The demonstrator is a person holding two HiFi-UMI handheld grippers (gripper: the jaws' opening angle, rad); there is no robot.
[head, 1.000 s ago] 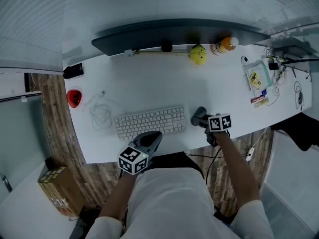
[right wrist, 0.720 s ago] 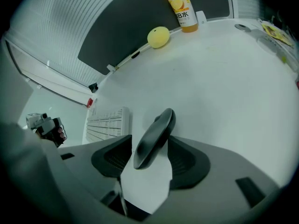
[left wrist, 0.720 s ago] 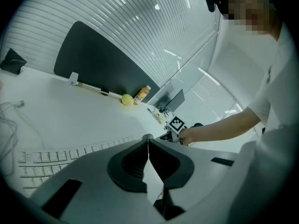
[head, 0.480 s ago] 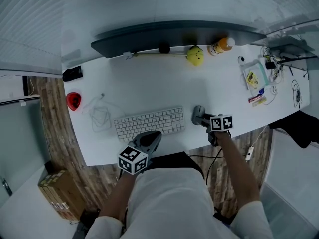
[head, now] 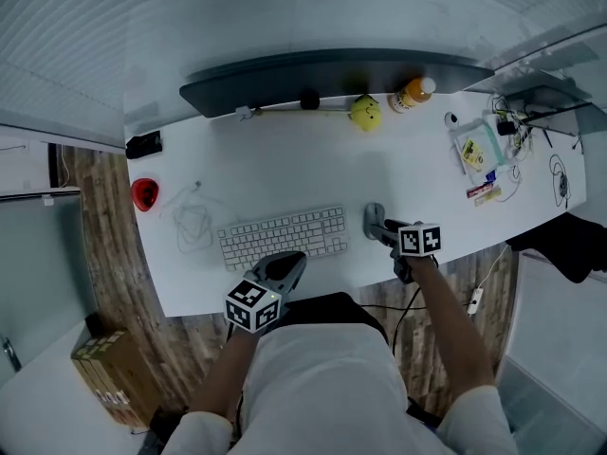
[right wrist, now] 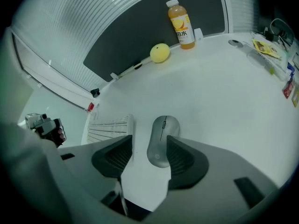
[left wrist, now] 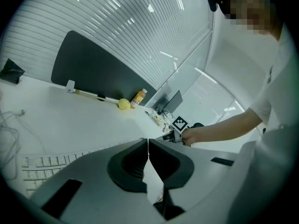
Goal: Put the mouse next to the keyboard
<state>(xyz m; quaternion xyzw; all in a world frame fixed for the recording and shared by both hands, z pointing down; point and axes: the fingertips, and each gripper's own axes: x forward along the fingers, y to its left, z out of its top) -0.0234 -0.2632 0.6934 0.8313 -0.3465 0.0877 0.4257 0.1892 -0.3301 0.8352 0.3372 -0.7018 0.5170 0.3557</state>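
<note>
Eased back toward the near desk edge since a second ago, jaws just been opening: right gripper (head: pixel 384 230), as seen in the head view. More of the grey mouse (head: pixel 374 215) uncovered now, flat on the white desk (head: pixel 285 164), just beside the right end of the white keyboard (head: pixel 283 235) with a narrow gap between. Left gripper (head: pixel 292 262) at the keyboard's near edge, partly over the desk rim. Thin cable tangle (head: pixel 193 218) left of the keyboard, hard to trace.

From the left gripper view: jaws pressed together, nothing between. Only a corner of the keyboard showing at lower left, the rest cut off by the gripper body. Mouse hidden.

From the right gripper view: jaws spread wide, released, with the mouse lying on the desk between them. Right-hand pad overlapping the mouse's edge, contact unclear. Keyboard's end just left of the mouse, largely covered by the other jaw. Orange drink bottle (right wrist: pixel 180 24) and yellow ball (right wrist: pixel 159 52) at the far edge.
</note>
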